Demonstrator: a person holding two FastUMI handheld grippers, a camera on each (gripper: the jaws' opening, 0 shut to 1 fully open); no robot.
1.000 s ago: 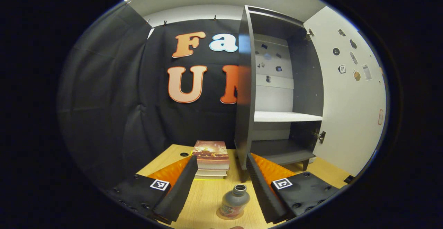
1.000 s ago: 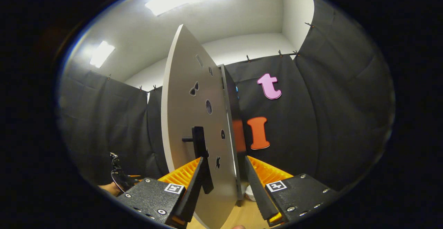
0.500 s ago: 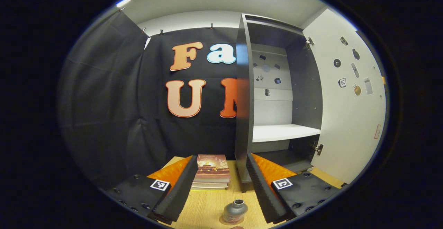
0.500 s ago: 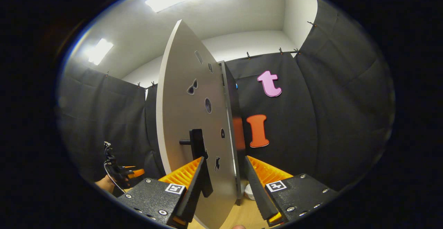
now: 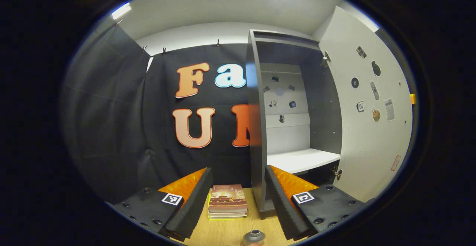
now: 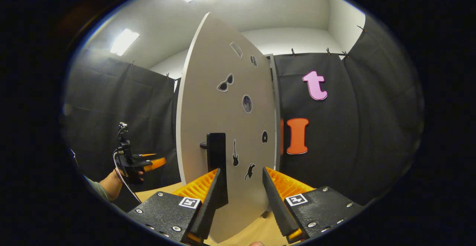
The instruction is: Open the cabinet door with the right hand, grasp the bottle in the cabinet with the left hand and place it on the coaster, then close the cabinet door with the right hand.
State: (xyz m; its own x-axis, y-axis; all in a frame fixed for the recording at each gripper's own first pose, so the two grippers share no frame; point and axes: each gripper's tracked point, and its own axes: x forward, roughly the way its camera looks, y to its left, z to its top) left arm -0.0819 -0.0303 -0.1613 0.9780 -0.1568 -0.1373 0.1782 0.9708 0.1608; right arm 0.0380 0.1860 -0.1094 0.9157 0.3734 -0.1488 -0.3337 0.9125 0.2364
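Left gripper (image 5: 238,201): jaws apart, nothing between them. It has risen and drawn back since 1.0 s ago. The bottle (image 5: 253,237) now sits at the very bottom edge of the left gripper view, below the jaws; earlier it stood higher in the view, between the fingers, on the coaster. The books (image 5: 227,201) lie on the bench (image 5: 223,231) just ahead between the jaws, lower in view than before. The cabinet (image 5: 256,127) stands ahead, to the right, with its shelf (image 5: 301,159) bare.

Right gripper (image 6: 240,197): jaws apart, straddling the lower edge of the door (image 6: 223,127). The door shows more of its face than a second ago, when it was nearly edge-on. The handle (image 6: 216,160) is just above the left finger. The left gripper and the hand (image 6: 111,182) holding it show higher at far left than before.
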